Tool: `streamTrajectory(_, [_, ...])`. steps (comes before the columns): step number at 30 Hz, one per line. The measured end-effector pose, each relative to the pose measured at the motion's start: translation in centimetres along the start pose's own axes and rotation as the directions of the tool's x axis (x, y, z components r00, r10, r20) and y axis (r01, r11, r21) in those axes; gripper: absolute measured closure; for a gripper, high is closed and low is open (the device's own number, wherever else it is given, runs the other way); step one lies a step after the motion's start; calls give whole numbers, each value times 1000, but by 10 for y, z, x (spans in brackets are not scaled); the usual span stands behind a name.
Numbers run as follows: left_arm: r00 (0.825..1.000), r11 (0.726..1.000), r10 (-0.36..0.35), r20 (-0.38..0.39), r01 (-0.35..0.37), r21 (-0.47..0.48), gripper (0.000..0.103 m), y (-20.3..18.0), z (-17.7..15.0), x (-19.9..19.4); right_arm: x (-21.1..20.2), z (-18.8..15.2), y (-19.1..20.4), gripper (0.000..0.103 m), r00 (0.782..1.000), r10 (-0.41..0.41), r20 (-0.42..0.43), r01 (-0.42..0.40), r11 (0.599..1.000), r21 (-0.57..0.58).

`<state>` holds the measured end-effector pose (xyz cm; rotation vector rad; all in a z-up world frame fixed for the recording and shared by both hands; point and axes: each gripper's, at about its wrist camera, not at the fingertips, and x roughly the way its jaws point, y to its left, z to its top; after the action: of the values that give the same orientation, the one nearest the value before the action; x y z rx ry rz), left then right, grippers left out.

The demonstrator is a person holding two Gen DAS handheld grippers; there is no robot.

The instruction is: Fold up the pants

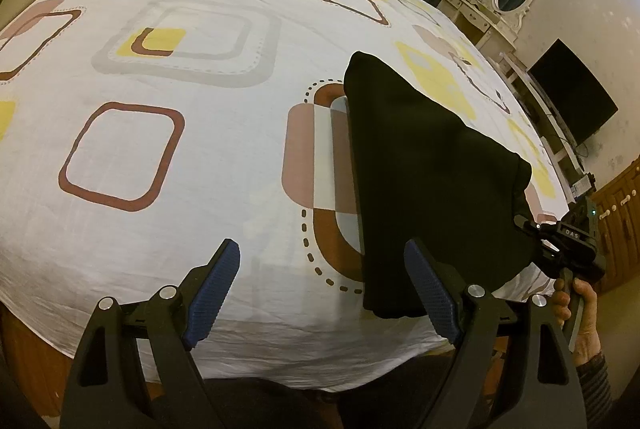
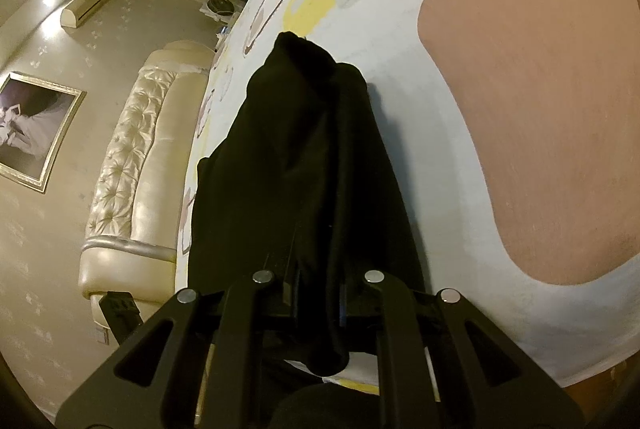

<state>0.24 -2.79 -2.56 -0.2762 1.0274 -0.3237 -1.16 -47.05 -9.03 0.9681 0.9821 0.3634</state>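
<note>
Where the bed (image 1: 208, 157) meets the person at its near edge, the items stand as follows.

Left gripper (image 1: 320, 289): held over the near edge of the bed, tilted downward. Jaws wide apart, blue ribbed pads (image 1: 218, 289) facing each other with only the sheet showing between them. Nothing held. Its right-hand finger stands just in front of the lower end of the pants, as this camera sees it; whether it touches the cloth I cannot tell.

Right gripper (image 2: 320, 309): in the person's hand (image 1: 580, 309), at the near right corner of the bed. Jaws drawn close together and clamped on a bunched fold of the pants (image 2: 304, 165), which fills the narrow gap between the fingers and hides the pads.

Pants, black (image 1: 424, 181): lying on the right-hand part of the bed, running from the near edge away toward the far side. Near right portion gathered up off the sheet into the right gripper; the far end rests on the sheet over a brown and grey square of the print.

Sheet: white, printed with brown, yellow and grey rounded squares, spread over the whole bed.
</note>
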Motion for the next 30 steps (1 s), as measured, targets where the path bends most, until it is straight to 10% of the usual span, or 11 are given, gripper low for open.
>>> streamTrajectory(12, [1000, 1000, -8, -8, 8, 12, 20, 0, 2, 2, -41, 2, -13, 89, 996, -57, 62, 55, 998, 27])
streamTrajectory(22, [999, 999, -29, -14, 29, 13, 20, -2, 1, 5, -124, 6, -6, 27, 962, -17, 272, 2, 999, 54])
streamTrajectory(30, [989, 992, -124, -77, 124, -7, 20, -4, 0, 22, -79, -6, -17, 23, 991, -1, 132, -13, 994, 107])
